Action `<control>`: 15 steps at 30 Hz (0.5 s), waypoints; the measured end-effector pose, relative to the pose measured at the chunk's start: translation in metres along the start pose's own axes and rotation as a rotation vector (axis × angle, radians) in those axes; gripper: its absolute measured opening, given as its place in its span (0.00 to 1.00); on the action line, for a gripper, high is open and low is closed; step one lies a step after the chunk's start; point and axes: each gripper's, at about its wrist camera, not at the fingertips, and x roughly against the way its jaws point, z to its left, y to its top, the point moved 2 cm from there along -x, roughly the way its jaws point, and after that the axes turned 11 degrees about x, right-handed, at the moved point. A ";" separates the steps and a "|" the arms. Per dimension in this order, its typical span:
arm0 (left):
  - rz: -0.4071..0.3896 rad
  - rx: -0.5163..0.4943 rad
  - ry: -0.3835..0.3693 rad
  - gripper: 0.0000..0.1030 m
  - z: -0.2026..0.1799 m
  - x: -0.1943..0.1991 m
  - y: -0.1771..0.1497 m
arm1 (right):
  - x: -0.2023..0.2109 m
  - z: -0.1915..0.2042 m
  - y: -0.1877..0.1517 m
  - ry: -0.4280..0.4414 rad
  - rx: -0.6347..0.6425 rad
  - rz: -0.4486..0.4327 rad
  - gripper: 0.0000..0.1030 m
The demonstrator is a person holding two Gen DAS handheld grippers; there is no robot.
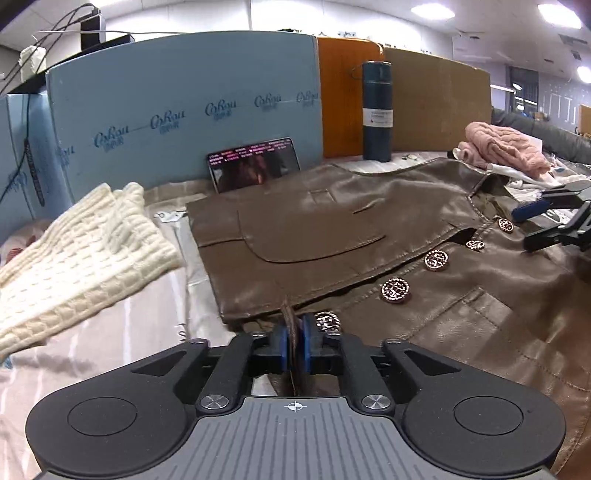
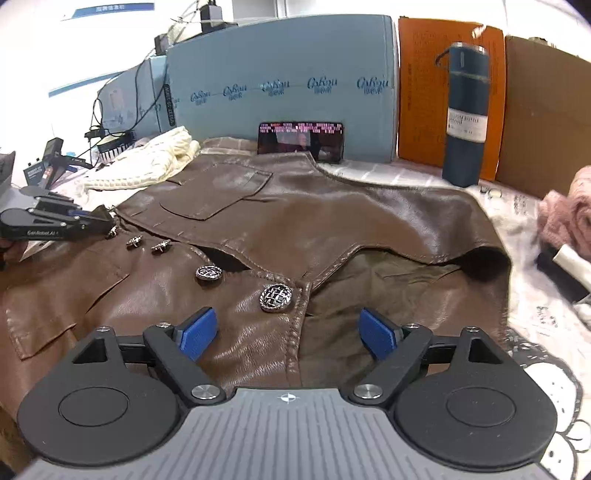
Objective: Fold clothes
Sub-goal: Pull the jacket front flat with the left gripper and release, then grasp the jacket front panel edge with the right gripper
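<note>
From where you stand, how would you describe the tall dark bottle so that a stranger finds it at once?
Look to the far edge of the table, where a blue foam board, an orange board and brown cardboard stand in a row. The bottle stands upright in front of the orange board, beyond the brown leather jacket. It is the only tall, dark teal cylinder there, with a white label.

Both views are bright and evenly lit by ceiling panels [image 1: 432, 11] overhead — shadows stay soft. Glare sheens across the brown leather jacket [image 2: 332, 214], and the upper left of the right wrist view blows out white. Fisheye bending curves the edges; corners darken — the pink knit [image 2: 569, 218] blurs.
</note>
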 end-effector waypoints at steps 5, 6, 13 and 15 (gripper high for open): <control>-0.078 0.008 0.029 0.71 0.005 0.024 0.000 | 0.023 0.006 -0.006 -0.033 0.082 -0.042 0.90; -0.098 0.009 0.022 0.75 0.006 0.030 0.001 | 0.028 0.008 -0.007 -0.038 0.099 -0.050 0.91; -0.183 -0.131 -0.055 0.93 -0.015 0.068 -0.005 | 0.061 0.017 -0.015 -0.032 0.152 -0.096 0.95; -0.192 -0.187 -0.100 0.94 -0.025 0.078 -0.010 | 0.068 0.022 -0.017 -0.010 0.171 -0.102 0.95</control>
